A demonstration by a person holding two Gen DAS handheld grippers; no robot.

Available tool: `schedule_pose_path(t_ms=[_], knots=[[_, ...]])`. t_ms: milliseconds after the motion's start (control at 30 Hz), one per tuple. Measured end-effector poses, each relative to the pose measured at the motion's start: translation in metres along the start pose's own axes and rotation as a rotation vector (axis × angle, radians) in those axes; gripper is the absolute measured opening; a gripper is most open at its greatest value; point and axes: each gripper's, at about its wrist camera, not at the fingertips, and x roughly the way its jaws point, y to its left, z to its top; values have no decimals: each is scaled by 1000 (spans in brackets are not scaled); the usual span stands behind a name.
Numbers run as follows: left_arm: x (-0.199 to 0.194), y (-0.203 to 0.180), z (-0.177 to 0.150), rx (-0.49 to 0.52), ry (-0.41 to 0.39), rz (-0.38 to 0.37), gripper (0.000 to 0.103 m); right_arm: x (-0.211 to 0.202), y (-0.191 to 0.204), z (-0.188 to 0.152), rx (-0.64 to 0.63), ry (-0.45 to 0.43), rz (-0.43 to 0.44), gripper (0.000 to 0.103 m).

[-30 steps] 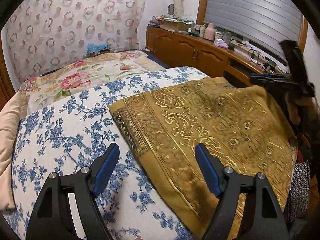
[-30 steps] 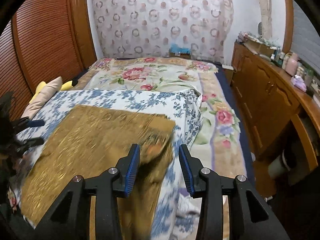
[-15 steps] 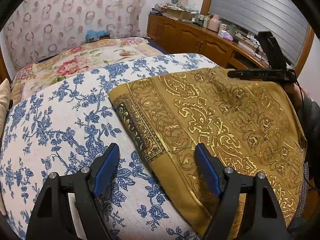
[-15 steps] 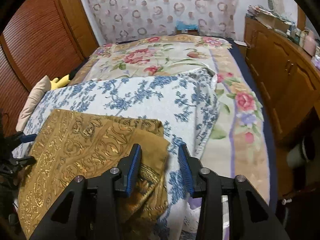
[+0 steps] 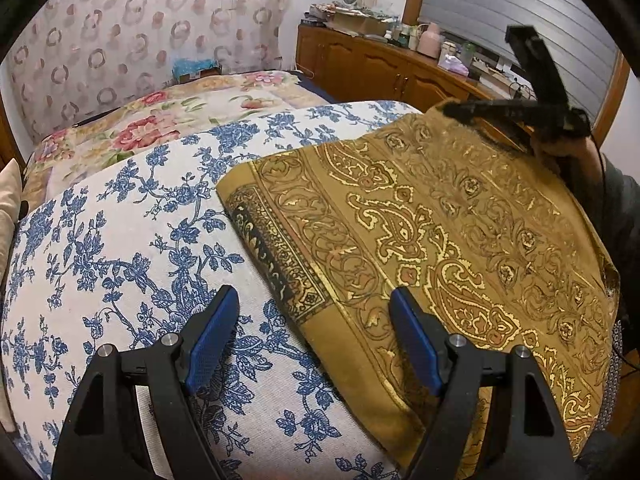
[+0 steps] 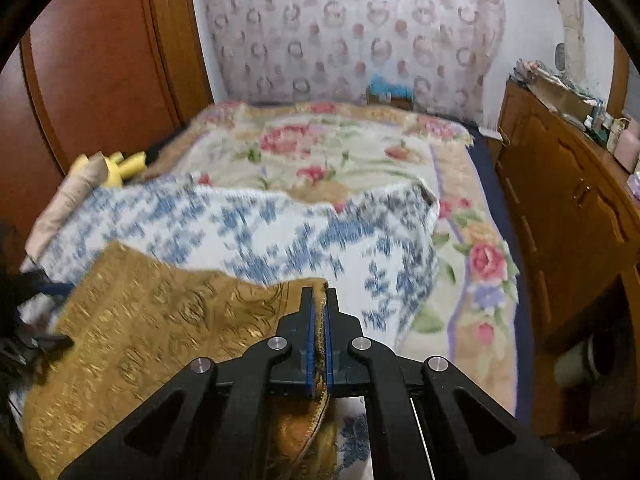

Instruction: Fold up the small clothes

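Right claw (image 6: 319, 300) pinches the gold-patterned woven cloth (image 5: 460, 240) at its corner.

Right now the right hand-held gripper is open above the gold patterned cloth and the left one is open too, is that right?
Not quite. In the right wrist view the right hand-held gripper is shut on the corner of the gold patterned cloth. The left hand-held gripper is open, as the left wrist view shows.

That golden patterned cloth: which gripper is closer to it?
Right. The right gripper is clamped on the golden cloth at its corner; the left gripper hangs open at its near edge.
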Motion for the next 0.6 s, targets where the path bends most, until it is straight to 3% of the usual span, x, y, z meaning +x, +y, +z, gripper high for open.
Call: schedule_pose_path(t_ms=[133,200,267,467,600], knots=[[-1,9,14,-28,-3,9,79,8,3,-1,4,48,-23,10],[-1,17,23,-51,-8,-7,79,13,5,4,3,68,-32,19],[3,25,32,-70,0,-13,79,19,4,7,5,83,-36,37],[22,41,47,-105,35,-26,79,25,-5,7,49,90,-1,48],[31,45,53,-121,38,-31,79,22,-4,10,62,91,87,49]])
